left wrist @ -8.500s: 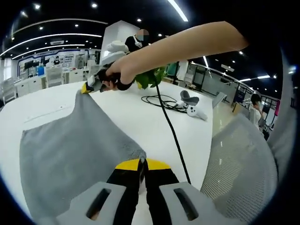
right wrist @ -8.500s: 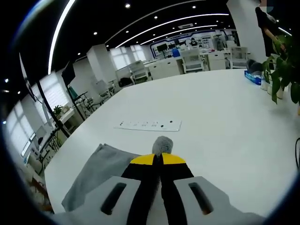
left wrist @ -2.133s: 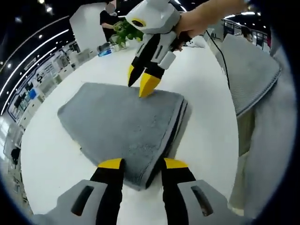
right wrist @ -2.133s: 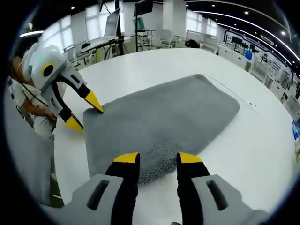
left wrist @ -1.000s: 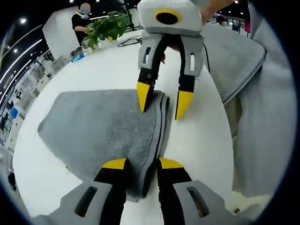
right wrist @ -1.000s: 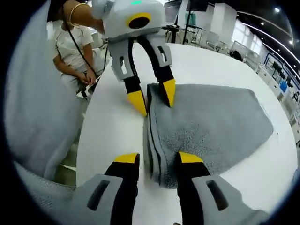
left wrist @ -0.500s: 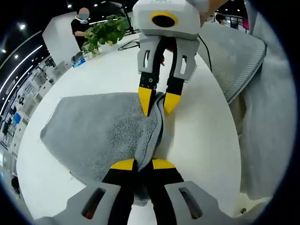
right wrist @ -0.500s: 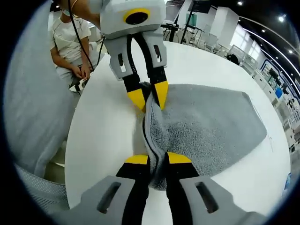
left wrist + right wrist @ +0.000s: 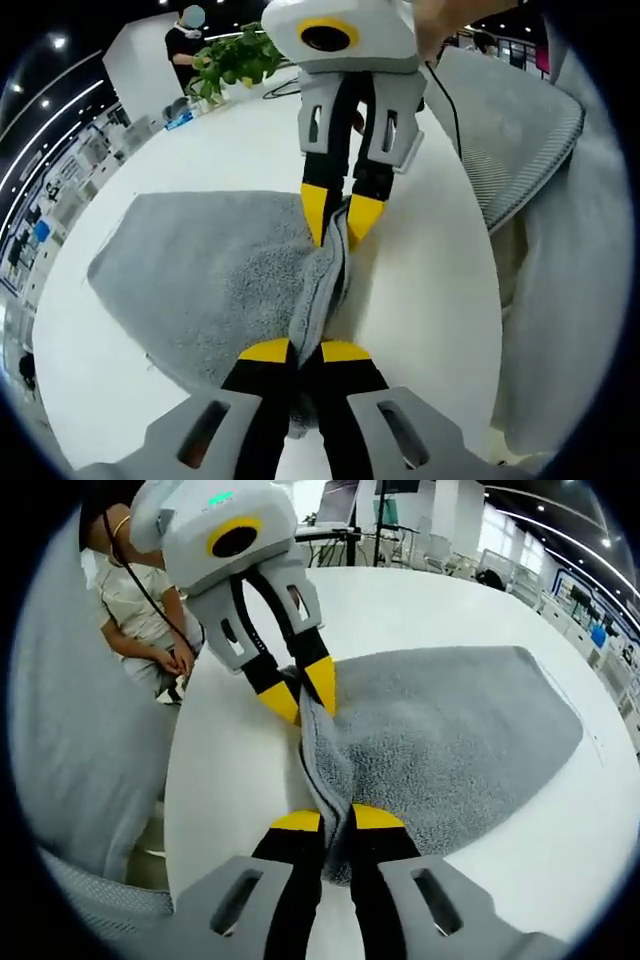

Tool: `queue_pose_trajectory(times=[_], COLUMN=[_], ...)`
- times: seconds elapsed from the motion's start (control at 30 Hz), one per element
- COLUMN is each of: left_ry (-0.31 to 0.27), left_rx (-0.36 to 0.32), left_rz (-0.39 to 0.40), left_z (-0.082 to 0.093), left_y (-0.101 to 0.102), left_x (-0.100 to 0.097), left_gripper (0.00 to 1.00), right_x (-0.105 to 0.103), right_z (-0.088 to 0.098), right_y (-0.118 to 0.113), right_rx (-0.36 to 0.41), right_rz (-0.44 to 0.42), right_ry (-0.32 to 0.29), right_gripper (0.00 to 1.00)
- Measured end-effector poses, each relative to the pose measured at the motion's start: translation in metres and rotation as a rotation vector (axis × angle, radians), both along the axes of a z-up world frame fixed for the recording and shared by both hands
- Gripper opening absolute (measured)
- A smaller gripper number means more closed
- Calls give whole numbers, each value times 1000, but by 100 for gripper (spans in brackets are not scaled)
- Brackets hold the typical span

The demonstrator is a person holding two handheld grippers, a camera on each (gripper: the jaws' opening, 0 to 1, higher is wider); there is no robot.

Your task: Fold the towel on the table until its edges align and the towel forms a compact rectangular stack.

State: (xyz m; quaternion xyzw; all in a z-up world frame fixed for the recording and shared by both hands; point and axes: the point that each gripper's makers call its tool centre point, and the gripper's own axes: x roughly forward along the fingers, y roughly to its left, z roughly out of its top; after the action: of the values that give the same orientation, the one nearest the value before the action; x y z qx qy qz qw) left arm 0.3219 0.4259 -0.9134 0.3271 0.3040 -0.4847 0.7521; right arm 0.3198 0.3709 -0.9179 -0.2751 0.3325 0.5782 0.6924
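Inspector: Both grippers have closed since one second ago, when their jaws stood apart astride the folded edge; that edge is now pinched up into a ridge.

Clerk: Left gripper?

Inspector: The left gripper [image 9: 295, 351] is clamped on the near end of the towel [image 9: 210, 270] edge, yellow tips drawn together with grey pile bunched between them. In the right gripper view it [image 9: 300, 693] comes in from the upper left, tips meeting on the far end of the same ridge.

Clerk: Right gripper?

Inspector: The right gripper [image 9: 337, 819] is likewise clenched on the towel [image 9: 450, 740] edge. In the left gripper view it [image 9: 340, 216] reaches down from above and bites the ridge opposite.

Clerk: Location of the towel?

Inspector: Folded, lying on the white table [image 9: 430, 290], near its edge. The gripped side is raised; the remainder lies flat.

Clerk: Surroundings?

Inspector: A potted plant [image 9: 235, 60] stands at the far end of the table. A seated person [image 9: 140, 610] is beside the table.
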Motion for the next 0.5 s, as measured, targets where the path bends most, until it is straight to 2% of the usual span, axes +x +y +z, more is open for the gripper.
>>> queue_pose_trajectory(times=[0.1, 0.23, 0.5], left_ry=[8, 11, 38], left_rx=[-8, -12, -40], left_rz=[3, 4, 17], left_z=[1, 1, 1], left_y=[0, -2, -5], left_x=[-10, -25, -63], left_gripper=[8, 8, 8], right_x=[-12, -24, -63], right_z=[0, 0, 0], right_y=[0, -1, -7], right_rx=[-5, -11, 11], right_rz=[1, 10, 28], right_ry=[45, 65, 100], right_gripper=[6, 6, 6])
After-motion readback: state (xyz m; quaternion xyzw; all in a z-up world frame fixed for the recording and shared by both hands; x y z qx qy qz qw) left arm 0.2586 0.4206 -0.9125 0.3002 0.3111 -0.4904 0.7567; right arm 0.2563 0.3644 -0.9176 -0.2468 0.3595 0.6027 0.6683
